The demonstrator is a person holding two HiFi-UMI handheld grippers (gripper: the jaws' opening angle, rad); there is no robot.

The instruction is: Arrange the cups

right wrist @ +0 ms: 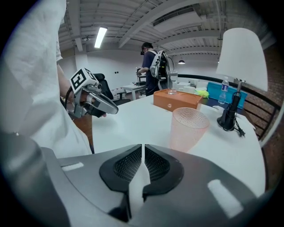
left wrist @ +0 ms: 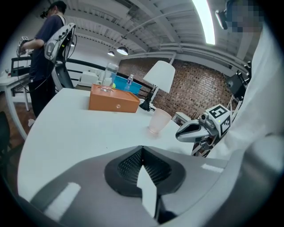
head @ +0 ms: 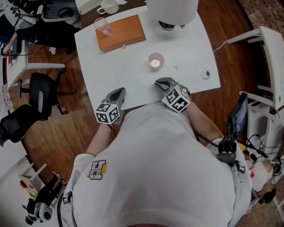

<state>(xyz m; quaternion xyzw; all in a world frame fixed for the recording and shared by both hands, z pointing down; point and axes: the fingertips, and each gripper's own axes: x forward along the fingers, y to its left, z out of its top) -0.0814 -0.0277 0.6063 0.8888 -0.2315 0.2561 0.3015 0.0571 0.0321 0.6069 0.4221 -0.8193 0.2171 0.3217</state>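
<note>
A pink frosted cup (head: 155,61) stands upright in the middle of the white table (head: 120,71). A clear glass (head: 103,26) stands on an orange box (head: 120,33) at the far left of the table. My left gripper (head: 118,92) is shut and empty over the near table edge, well short of both cups. My right gripper (head: 160,82) is also shut and empty, just in front of the pink cup (right wrist: 188,128). In the left gripper view the pink cup (left wrist: 159,121) sits beyond the shut jaws (left wrist: 142,148), with the right gripper (left wrist: 191,131) beside it.
A white lamp (head: 172,11) with a black base stands at the far edge. A white mug (head: 108,6) sits on another surface beyond the table. A small round fitting (head: 204,73) lies near the right edge. Office chairs (head: 42,93) stand left; a person (left wrist: 44,48) works behind.
</note>
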